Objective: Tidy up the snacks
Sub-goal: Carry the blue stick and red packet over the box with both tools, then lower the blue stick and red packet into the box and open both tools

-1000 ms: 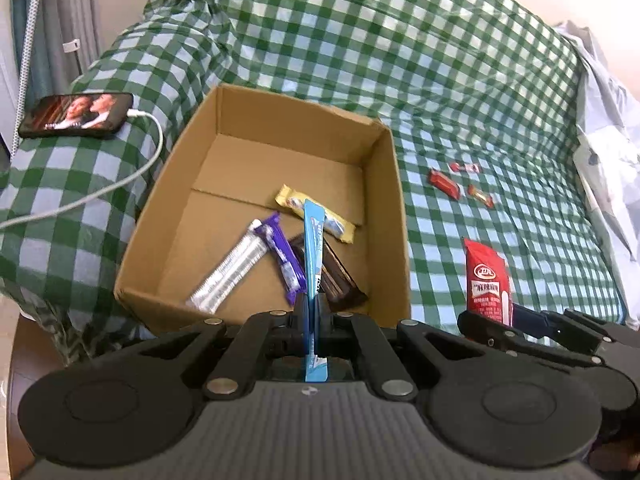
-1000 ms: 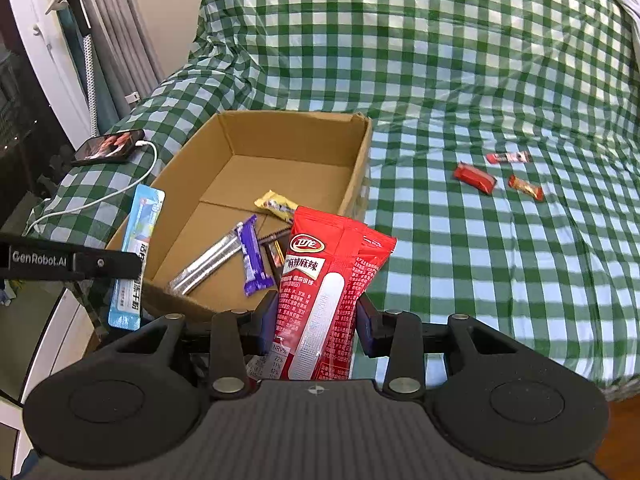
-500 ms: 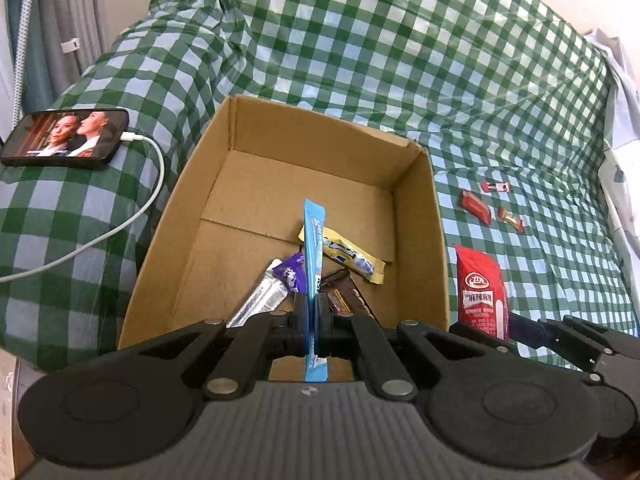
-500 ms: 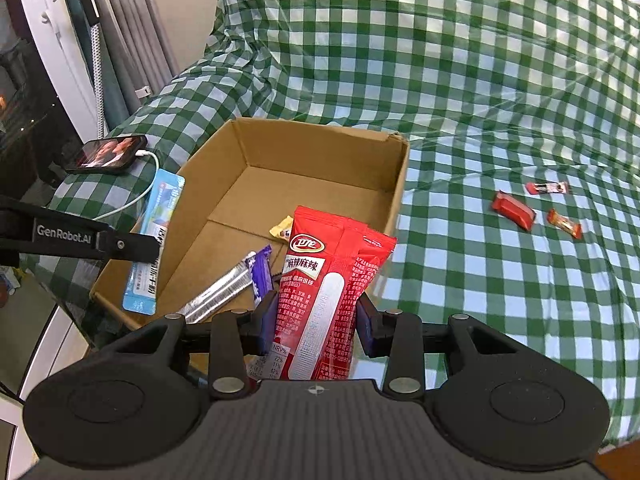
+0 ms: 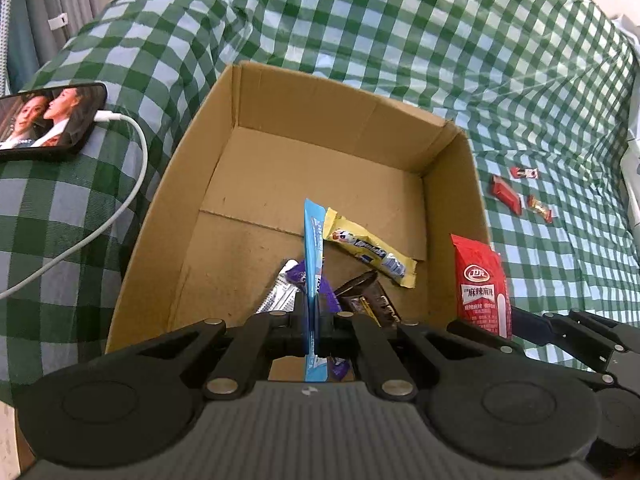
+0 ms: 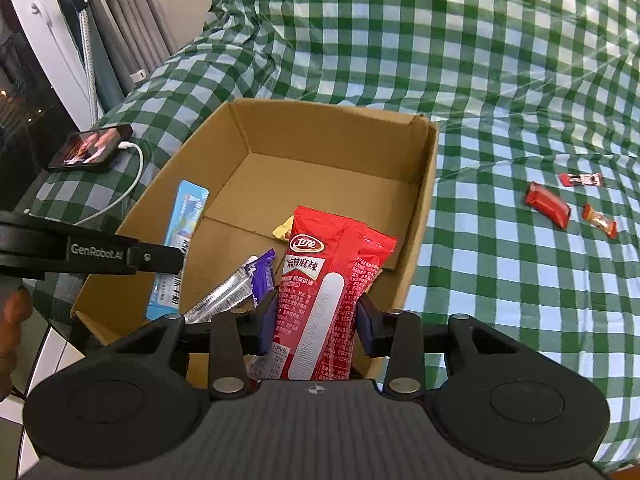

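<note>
Snacks: thin blue snack stick (image 5: 313, 264) and red foil snack packet (image 6: 328, 300), both held over the open brown cardboard box (image 5: 448, 216) at frame centre.
Left jaws (image 5: 311, 320): clenched on the blue stick.
Right jaws (image 6: 316, 320): grasping the red packet.

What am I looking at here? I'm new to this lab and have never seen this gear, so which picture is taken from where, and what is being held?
No robot: a person holds a two-finger gripper in each hand, and each carries a wide-angle camera looking along its fingers. The black shape at the bottom of each picture is that gripper's own body.

In the left camera's view, the left gripper is shut on a thin blue packet, edge-on. In the right camera's view, the right gripper clamps a red pouch. Each tool shows at the edge of the other's picture.

Both are above a cardboard box on a green checked cover. The box holds yellow, purple, silver and dark bars. Three small red sweets lie right of the box; a charging phone lies left.
</note>
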A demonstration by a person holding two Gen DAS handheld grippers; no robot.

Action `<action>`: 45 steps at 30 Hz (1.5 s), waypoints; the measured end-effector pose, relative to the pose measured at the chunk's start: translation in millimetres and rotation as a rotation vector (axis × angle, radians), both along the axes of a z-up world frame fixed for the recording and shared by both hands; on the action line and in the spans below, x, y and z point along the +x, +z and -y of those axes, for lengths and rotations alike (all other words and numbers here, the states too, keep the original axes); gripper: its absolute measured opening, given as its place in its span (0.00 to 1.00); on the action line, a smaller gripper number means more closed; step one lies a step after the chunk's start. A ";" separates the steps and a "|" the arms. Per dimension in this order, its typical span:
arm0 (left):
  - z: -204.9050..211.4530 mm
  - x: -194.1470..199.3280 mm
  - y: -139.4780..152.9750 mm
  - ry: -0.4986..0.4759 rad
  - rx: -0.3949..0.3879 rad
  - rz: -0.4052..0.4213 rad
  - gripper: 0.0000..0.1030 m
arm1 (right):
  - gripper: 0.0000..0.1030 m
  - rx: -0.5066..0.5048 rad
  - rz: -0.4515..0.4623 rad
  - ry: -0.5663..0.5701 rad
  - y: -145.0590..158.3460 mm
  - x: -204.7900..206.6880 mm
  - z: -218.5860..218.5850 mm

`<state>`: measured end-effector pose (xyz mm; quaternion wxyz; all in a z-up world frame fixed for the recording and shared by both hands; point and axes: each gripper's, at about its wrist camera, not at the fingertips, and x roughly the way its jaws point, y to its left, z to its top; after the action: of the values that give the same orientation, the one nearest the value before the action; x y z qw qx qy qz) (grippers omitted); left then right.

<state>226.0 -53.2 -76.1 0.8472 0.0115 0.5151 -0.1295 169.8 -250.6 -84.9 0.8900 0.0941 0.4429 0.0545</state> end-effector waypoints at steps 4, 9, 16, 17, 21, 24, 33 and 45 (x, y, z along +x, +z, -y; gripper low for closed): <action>-0.3 8.4 -9.6 0.001 0.005 -0.019 0.02 | 0.41 0.003 -0.017 0.005 -7.7 8.1 -0.8; -0.3 17.5 -18.5 0.005 0.018 -0.036 0.03 | 0.43 0.003 -0.027 0.016 -15.2 17.2 -0.4; -5.4 13.5 -11.7 0.054 0.063 0.034 1.00 | 0.90 -0.063 0.024 -0.024 -10.0 20.4 0.8; -7.1 9.3 -9.5 0.071 0.076 0.058 1.00 | 0.90 -0.070 0.036 -0.025 -8.4 17.5 1.6; -8.7 -10.6 -13.5 0.053 0.127 0.027 1.00 | 0.91 -0.062 -0.001 -0.023 -11.5 1.2 5.0; -12.5 -36.5 -13.6 0.053 0.159 0.020 1.00 | 0.91 -0.036 -0.041 -0.028 -12.9 -16.0 5.4; -23.2 -102.3 8.7 0.065 0.146 0.045 1.00 | 0.94 -0.037 0.001 -0.040 16.5 -79.6 -4.5; -20.1 -163.8 54.5 0.030 0.133 0.190 1.00 | 0.96 -0.072 0.123 -0.048 52.6 -146.6 -11.1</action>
<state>62.2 -33.1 -21.7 0.8913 0.0724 0.4402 -0.0807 23.2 -239.5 -32.3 0.9193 0.0692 0.3868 0.0231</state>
